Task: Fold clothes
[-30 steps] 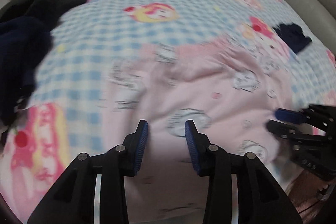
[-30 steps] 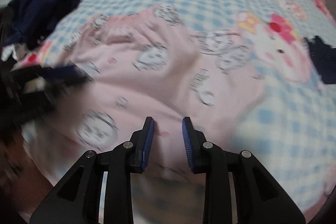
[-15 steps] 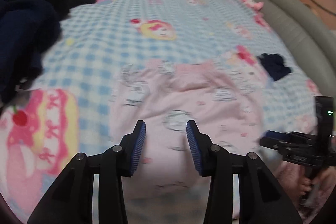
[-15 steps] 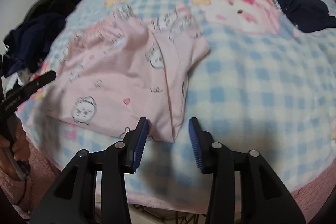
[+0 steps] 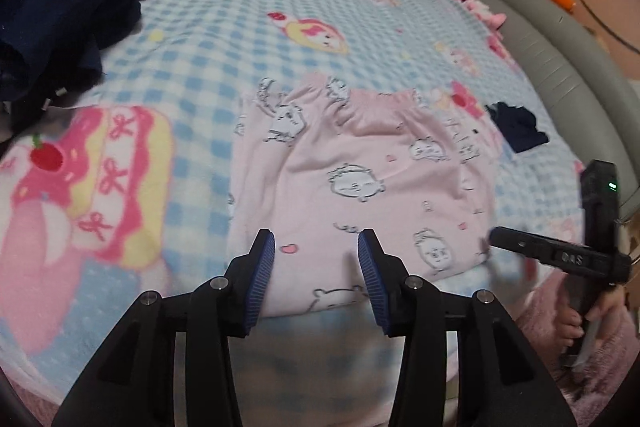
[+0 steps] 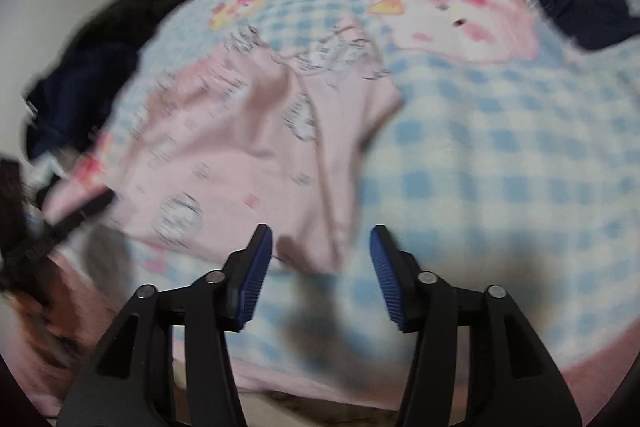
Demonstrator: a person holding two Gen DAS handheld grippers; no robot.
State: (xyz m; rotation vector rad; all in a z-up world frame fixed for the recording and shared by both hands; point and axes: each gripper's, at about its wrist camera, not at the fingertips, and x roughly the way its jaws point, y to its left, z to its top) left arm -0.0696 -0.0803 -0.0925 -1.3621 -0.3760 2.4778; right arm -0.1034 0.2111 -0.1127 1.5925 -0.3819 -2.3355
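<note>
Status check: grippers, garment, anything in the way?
Left gripper open, empty; right gripper opening, empty. Pink garment flat on bed, partly folded. Dark clothes pile off to the side, not in the way.

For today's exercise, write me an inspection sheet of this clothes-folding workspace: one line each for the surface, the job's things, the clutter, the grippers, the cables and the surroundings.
Surface: bed with a blue checked cartoon blanket.
Job's things: pink printed garment lying folded and fairly flat near the bed's front edge.
Clutter: dark clothes pile at the far left; small navy item on the right.
Grippers: left gripper open above the garment's near edge; right gripper jaws opening, nothing pinched, at the garment's near corner.
Cables: a thin wire against the wall on the right.
Surroundings: grey padded bed frame; furniture behind, blurred.
</note>
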